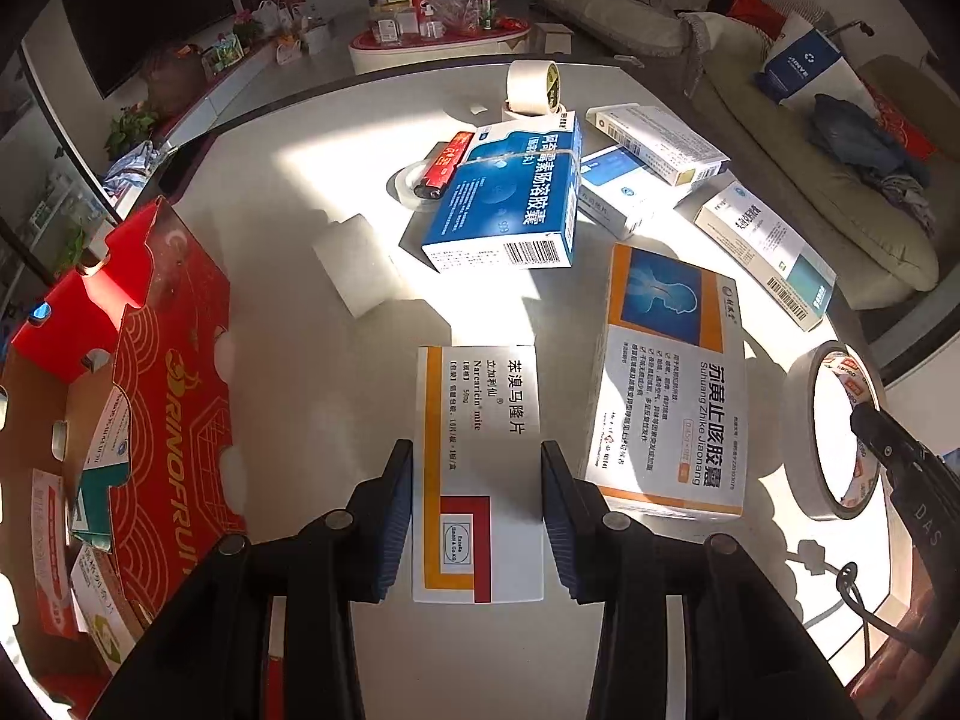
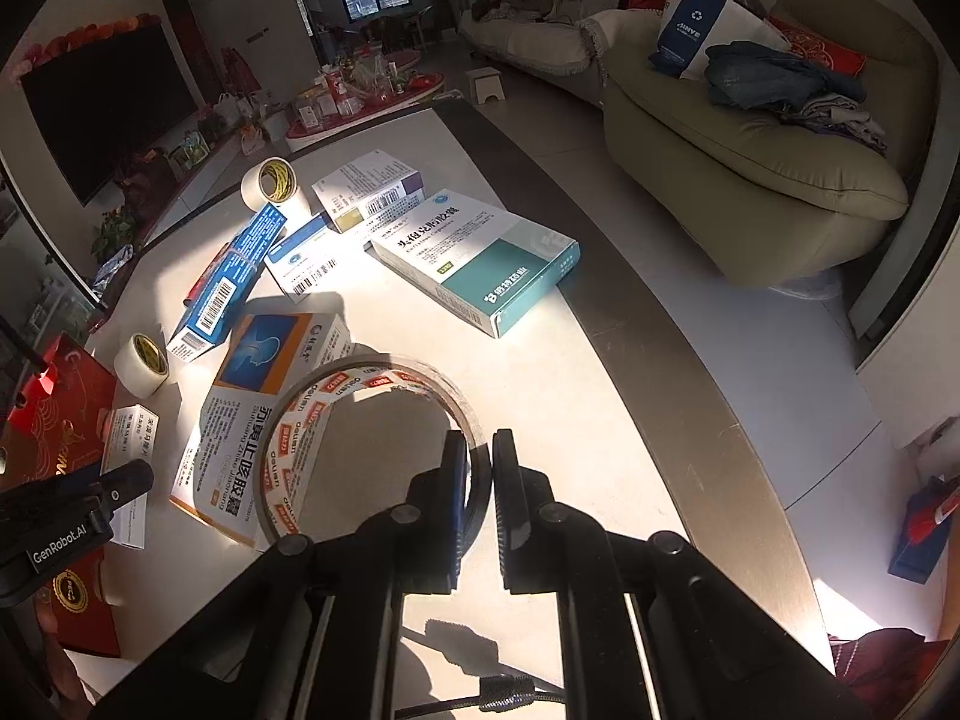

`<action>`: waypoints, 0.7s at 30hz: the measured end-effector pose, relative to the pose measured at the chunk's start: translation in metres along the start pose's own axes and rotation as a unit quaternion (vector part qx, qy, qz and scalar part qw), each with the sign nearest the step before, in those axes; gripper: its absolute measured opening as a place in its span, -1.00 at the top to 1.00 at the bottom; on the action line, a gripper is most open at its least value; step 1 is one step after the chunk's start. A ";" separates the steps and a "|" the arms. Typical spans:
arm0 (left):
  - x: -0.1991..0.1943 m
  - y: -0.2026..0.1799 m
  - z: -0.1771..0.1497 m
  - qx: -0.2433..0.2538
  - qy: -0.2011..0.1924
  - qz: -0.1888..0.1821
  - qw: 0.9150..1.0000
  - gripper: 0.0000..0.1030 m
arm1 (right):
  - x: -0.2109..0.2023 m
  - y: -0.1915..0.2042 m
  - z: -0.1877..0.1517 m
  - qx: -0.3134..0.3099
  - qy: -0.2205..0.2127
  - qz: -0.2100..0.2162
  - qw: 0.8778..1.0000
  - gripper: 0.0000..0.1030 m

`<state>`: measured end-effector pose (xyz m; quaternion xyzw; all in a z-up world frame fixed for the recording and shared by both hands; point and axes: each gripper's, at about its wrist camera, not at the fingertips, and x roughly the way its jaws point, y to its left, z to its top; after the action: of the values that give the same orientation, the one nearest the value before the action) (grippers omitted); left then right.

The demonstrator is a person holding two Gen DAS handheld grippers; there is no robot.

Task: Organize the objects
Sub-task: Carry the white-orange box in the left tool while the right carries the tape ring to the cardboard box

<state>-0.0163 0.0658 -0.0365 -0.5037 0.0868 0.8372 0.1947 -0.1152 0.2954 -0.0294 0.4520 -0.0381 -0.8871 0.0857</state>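
Note:
My left gripper (image 1: 476, 450) is shut on a white medicine box with orange and red trim (image 1: 480, 396), pads pressed on its long sides. The same box (image 2: 129, 438) and the left gripper's finger (image 2: 129, 480) show at the lower left of the right wrist view. My right gripper (image 2: 480, 437) is shut on the thin wall of a wide tape roll with red-and-white print (image 2: 294, 450), which hangs tilted over the table. In the left wrist view that roll (image 1: 804, 432) is at the right edge. A red cardboard box (image 1: 168, 396) stands open at the left with several medicine boxes inside.
On the white table (image 1: 288, 360) lie a blue medicine box (image 1: 510, 198), an orange-and-white box (image 1: 672, 384), a teal-and-white box (image 2: 480, 264), other white boxes (image 1: 654, 144), a red lighter (image 1: 447, 165) and two white tape rolls (image 2: 273, 180) (image 2: 143, 363). A sofa (image 2: 750, 168) stands beyond the table's right edge.

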 end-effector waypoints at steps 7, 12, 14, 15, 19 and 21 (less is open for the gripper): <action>-0.034 0.008 -0.009 -0.001 -0.030 -0.014 0.999 0.17 | -0.039 0.023 -0.005 -0.026 -0.035 0.007 0.999 0.84; -0.069 0.035 -0.021 -0.017 -0.057 -0.031 0.998 0.17 | -0.068 0.052 -0.011 -0.054 -0.060 0.028 0.996 0.84; -0.081 0.049 -0.025 -0.027 -0.066 -0.035 0.997 0.17 | -0.078 0.065 -0.014 -0.062 -0.069 0.038 0.995 0.84; -0.086 0.056 -0.027 -0.032 -0.069 -0.036 0.996 0.17 | -0.082 0.070 -0.015 -0.066 -0.072 0.044 0.994 0.84; -0.102 0.076 -0.035 -0.050 -0.083 -0.046 0.994 0.17 | -0.096 0.088 -0.019 -0.079 -0.081 0.059 0.992 0.84; -0.108 0.084 -0.037 -0.059 -0.089 -0.045 0.993 0.17 | -0.102 0.097 -0.021 -0.088 -0.085 0.064 0.990 0.84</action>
<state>0.0243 -0.0487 0.0357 -0.4413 -0.0030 0.8727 0.2088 -0.0279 0.2195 0.0531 0.3623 0.0041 -0.9148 0.1786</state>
